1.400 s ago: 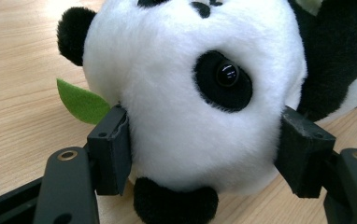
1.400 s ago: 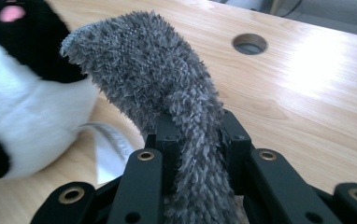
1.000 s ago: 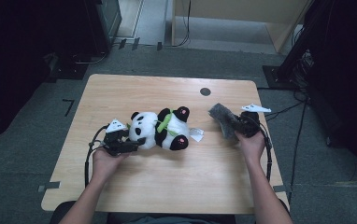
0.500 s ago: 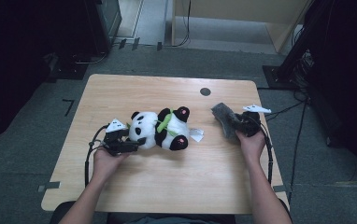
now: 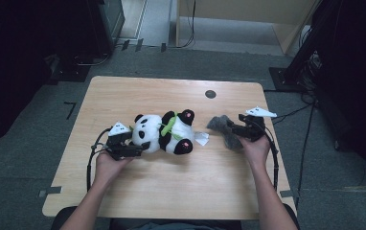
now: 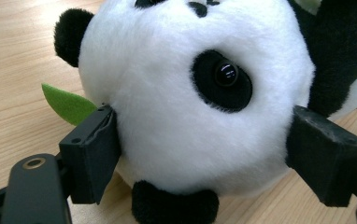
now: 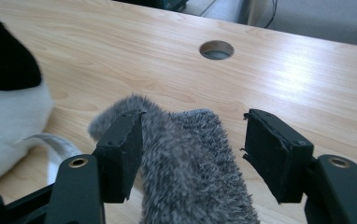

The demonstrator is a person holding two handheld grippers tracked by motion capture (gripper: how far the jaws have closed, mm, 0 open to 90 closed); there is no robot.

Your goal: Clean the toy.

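**Panda head between one set of fingers, grey sock by the other**

On the wooden desk (image 5: 123,201), a plush panda (image 5: 164,132) lies on its side near the middle. The left gripper (image 5: 138,149) sits at about 9 o'clock from it, and its jaws have just been opening. The fingers (image 6: 90,151) are spread wide around the white head; the left one touches the fur, but whether the other one does is hard to tell.

Over at 3 o'clock from the panda is a fuzzy grey sock (image 5: 223,129). The right gripper (image 5: 233,129) has also just been opening. Its fingers (image 7: 120,151) stand apart: one brushes the sock (image 7: 190,163), the other is clear of it.

A white tag (image 5: 201,138) lies between the panda and the sock.
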